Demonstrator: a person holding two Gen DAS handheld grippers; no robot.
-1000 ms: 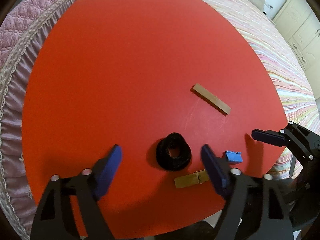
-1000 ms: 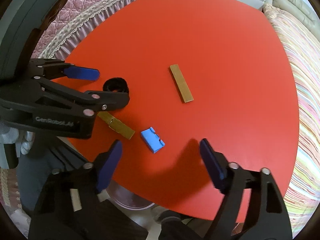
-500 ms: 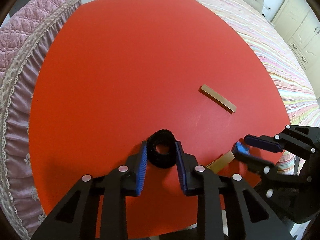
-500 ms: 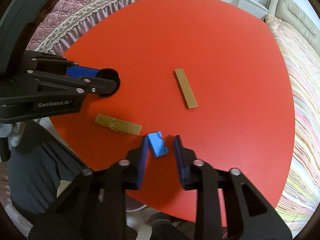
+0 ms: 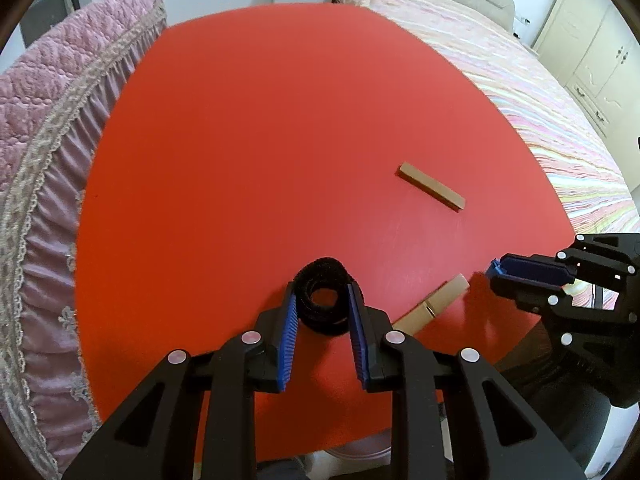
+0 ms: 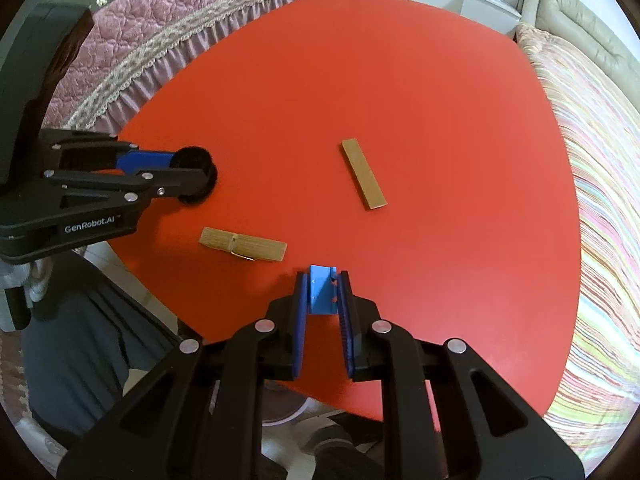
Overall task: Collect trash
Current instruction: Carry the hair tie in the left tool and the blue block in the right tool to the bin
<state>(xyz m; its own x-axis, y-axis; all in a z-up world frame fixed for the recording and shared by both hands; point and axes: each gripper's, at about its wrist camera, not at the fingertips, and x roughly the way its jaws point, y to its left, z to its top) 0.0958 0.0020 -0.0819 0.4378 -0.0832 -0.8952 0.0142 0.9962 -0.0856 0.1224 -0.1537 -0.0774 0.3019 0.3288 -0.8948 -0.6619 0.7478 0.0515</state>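
Note:
My left gripper (image 5: 322, 300) is shut on a black fuzzy ring (image 5: 322, 285), held just above the red round table (image 5: 260, 140). My right gripper (image 6: 322, 292) is shut on a small blue plastic piece (image 6: 320, 290) near the table's front edge. In the left wrist view the right gripper (image 5: 496, 274) shows at the right with the blue piece's tip (image 5: 493, 269). In the right wrist view the left gripper (image 6: 200, 172) and the ring (image 6: 198, 160) show at the left. A wooden clothespin (image 6: 244, 245) and a flat wooden strip (image 6: 363, 174) lie on the table.
A pink quilted bed (image 5: 44, 120) borders the table on the left and a striped bedspread (image 5: 540, 100) on the right. The clothespin (image 5: 432, 304) and the strip (image 5: 432, 192) also show in the left wrist view. Cream cabinets (image 5: 592, 52) stand at the back right.
Both grippers closed from wide open: the left on the black ring, the right on the blue piece. Both have since lifted and pulled back slightly.

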